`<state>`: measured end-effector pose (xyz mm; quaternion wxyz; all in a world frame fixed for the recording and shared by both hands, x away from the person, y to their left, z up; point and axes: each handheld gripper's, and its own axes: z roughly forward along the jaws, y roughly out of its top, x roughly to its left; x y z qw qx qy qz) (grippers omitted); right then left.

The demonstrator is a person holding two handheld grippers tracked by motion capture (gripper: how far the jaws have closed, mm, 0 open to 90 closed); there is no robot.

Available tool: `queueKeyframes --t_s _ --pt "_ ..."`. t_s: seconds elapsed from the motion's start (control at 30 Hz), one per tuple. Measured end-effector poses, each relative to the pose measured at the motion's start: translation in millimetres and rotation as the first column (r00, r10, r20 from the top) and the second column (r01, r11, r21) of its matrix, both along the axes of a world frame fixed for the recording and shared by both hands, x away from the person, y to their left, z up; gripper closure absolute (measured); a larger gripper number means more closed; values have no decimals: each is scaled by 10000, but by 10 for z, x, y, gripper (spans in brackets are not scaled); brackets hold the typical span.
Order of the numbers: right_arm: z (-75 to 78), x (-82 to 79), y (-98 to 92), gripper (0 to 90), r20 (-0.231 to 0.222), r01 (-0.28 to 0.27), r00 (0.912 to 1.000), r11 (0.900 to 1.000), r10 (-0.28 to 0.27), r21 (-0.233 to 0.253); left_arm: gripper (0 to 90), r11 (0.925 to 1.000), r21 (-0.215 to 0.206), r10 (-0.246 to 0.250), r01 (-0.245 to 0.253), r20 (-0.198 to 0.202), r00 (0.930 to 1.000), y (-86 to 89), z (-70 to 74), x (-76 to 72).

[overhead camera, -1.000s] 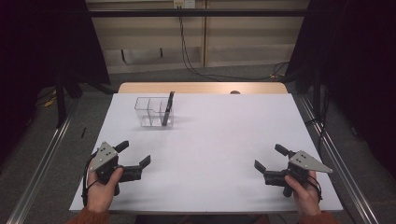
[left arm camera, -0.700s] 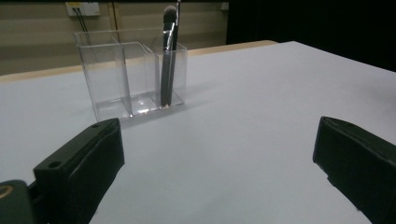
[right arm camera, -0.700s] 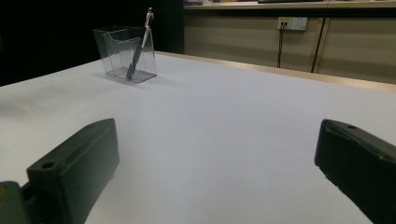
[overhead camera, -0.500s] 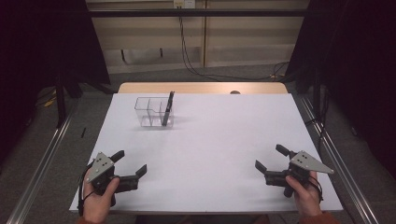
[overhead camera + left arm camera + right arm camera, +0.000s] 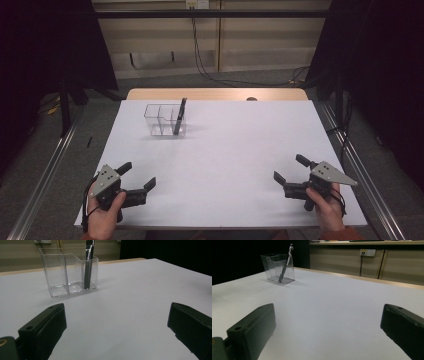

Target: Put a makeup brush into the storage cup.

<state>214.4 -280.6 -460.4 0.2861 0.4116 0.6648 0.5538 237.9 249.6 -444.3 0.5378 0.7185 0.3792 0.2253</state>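
Pen (image 5: 179, 115) and clear organiser (image 5: 165, 120) sit far from me, on the far left part of the white counter (image 5: 235, 150), well apart from both of my tools. My left gripper (image 5: 137, 181) rests near the front left corner with its jaws spread wide and nothing between them; my right gripper (image 5: 288, 174) sits near the front right edge, jaws likewise spread and empty.

From the left gripper view, the pen (image 5: 88, 265) stands in the right-hand compartment of the organiser (image 5: 68, 271), its lower tip on the compartment floor and its upper end rising above the rim. Its long axis runs nearly upright. From the right gripper view the pen (image 5: 285, 263) leans, top end tilted to the right against the rim, with the clip end uppermost as far as I can tell.

I judge the pen light, stiff and slim, with a smooth barrel that could slide or roll in my jaws if I pinch it loosely. The best place to take hold looks like the part above the rim, across the barrel, since the walls block everything lower. The organiser looks like thin hard plastic, light enough to skid or tip if I nudge it, and glossy, so a grip on its wall would need care.
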Motion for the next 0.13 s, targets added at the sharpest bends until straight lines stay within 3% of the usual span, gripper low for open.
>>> queueKeyframes --t_s 0.13 --pt "-1 3 3 0 6 -3 10000 10000 3 23 21 10000 -27 -17 17 -19 10000 -1 -1 4"
